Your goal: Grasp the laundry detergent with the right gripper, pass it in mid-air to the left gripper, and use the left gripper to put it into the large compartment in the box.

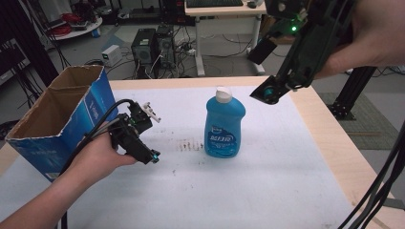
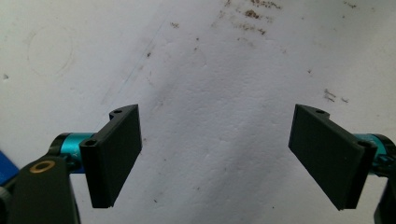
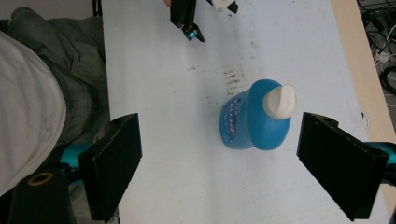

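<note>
A blue dish soap bottle (image 1: 224, 128) with a white cap stands upright in the middle of the white table top (image 1: 267, 181). My right gripper (image 1: 265, 71) hangs in the air above and to the right of it, tilted down, jaws wide apart and holding nothing. In the right gripper view the bottle (image 3: 252, 119) shows from above, beyond my right gripper (image 3: 219, 163) and nearer its right-hand jaw. My left gripper (image 1: 151, 134) is low over the table, left of the bottle, open. In the left gripper view my left gripper (image 2: 217, 158) frames bare white surface.
An open blue cardboard box (image 1: 62, 119) lies tilted at the table's left edge, just behind my left hand. Brown stains (image 1: 188, 144) mark the table left of the bottle. The wooden table edge (image 1: 329, 138) runs along the right. Computers and a desk stand beyond.
</note>
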`<state>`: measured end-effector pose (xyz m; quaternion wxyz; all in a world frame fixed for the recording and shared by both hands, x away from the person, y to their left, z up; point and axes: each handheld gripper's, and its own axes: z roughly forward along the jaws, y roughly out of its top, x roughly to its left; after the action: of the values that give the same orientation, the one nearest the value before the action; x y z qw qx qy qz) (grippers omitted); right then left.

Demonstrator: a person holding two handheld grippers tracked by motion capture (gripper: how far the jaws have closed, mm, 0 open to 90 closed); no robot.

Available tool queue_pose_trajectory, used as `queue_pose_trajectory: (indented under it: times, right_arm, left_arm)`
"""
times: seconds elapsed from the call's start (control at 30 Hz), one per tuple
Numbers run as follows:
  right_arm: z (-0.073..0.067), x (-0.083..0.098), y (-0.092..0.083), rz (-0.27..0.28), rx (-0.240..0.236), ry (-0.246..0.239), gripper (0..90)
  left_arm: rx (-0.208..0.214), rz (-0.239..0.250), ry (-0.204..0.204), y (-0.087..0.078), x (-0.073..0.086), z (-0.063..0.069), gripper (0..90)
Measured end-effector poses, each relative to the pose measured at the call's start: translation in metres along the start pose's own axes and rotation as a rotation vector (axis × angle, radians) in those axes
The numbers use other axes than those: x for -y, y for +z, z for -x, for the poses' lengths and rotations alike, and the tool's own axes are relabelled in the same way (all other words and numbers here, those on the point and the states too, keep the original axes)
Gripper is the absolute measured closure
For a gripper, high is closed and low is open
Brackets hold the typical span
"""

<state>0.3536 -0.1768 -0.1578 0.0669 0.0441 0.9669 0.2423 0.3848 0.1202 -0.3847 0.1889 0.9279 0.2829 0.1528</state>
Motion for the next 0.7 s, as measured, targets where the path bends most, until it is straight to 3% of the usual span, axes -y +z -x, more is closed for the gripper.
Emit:
queue_pose_trajectory:
  times: [0.27, 0.5, 0.7]
  right_arm:
    - [0.017, 0.021, 0.006, 0.047, 0.008, 0.022, 13.2]
    - [0.037, 0.052, 0.025, 0.107, 0.008, 0.071, 13.2]
    - [0.047, 0.066, 0.038, 0.131, -0.006, 0.097, 13.2]
  left_arm:
    - [0.001, 0.008, -0.006, -0.001, 0.002, 0.0, 17.4]
    - [-0.007, 0.023, -0.012, -0.006, 0.005, -0.002, 17.4]
    - [-0.011, 0.04, -0.018, -0.008, 0.007, -0.002, 17.4]
